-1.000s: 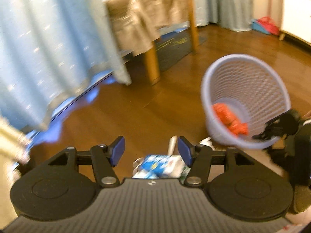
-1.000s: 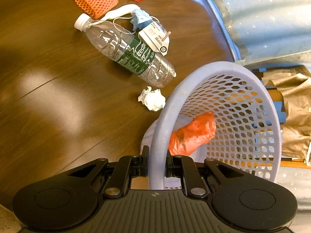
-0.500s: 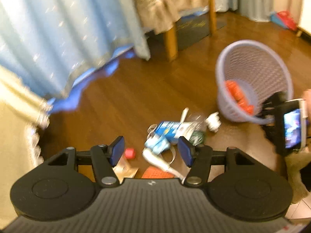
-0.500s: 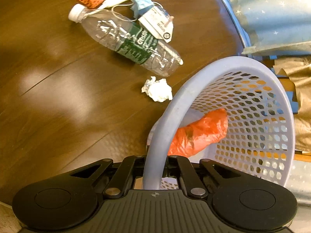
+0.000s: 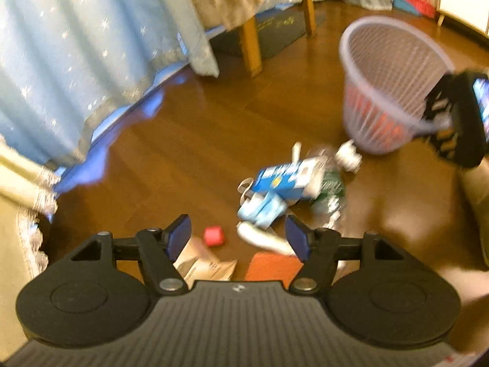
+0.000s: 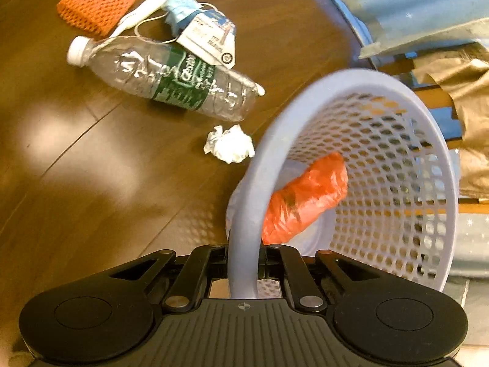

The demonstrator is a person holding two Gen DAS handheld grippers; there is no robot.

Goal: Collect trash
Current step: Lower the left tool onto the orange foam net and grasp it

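A star-dotted blue curtain (image 5: 76, 61) hangs beside a wooden table leg (image 5: 251, 46).

The left claw (image 5: 237, 238) tilts steeply downward, its jaws opening with nothing gripped between the blue pads (image 5: 180, 236). The right claw (image 6: 244, 260) also tilts steeply down, its jaws clamped tight on the basket rim (image 6: 244, 229).

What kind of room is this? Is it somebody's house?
Most likely a room in a home, maybe a bedroom or living room. It has a wood floor, long blue curtains with little stars, and a wooden table under a cloth. Trash lies on the floor beside a basket.
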